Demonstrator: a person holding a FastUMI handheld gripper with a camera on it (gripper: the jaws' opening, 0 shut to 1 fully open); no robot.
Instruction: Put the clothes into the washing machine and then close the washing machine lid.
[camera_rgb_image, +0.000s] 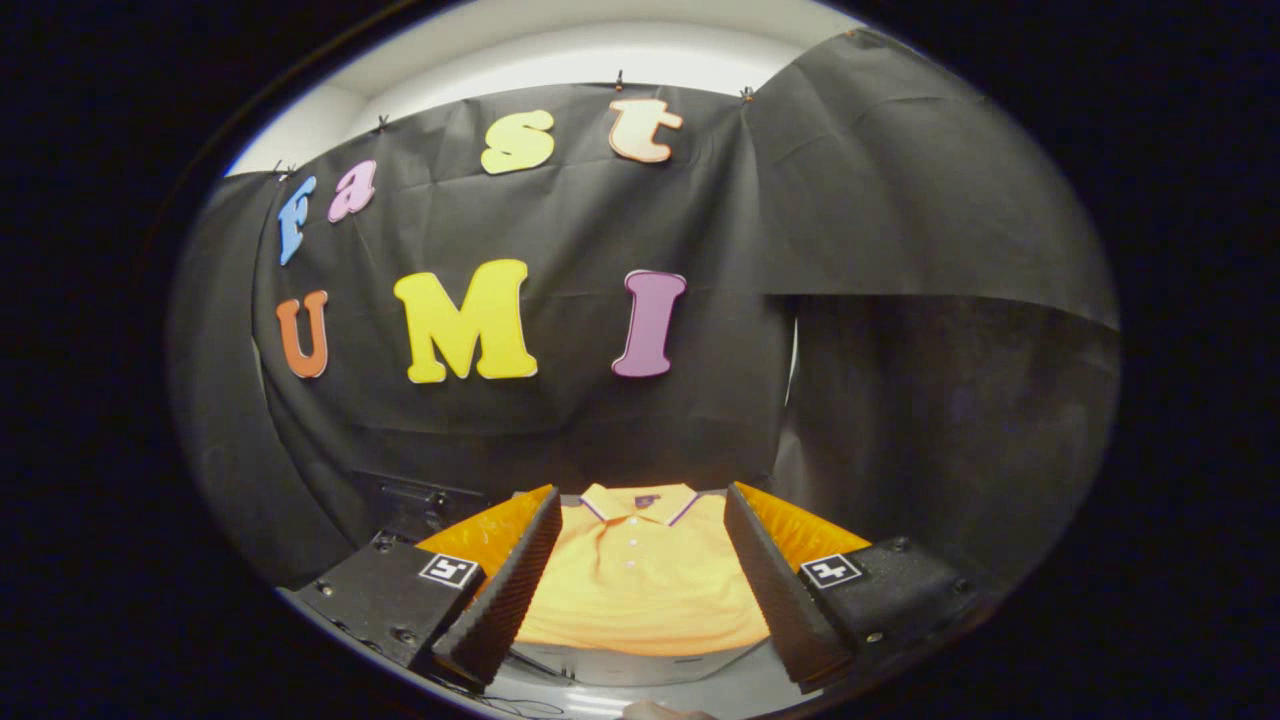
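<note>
An orange polo shirt with a collar and a buttoned placket lies flat just ahead of and below my gripper, collar toward the booth wall. Seen from here, the shirt fills the gap between my two fingers, which stand wide apart and hover above it without touching it. The gripper is open and holds nothing. The shirt rests on a pale surface whose near edge shows under the hem.
A black cloth wall rises right behind the shirt and wraps around the right side. A dark box-like object sits low against the wall, beyond the left finger.
</note>
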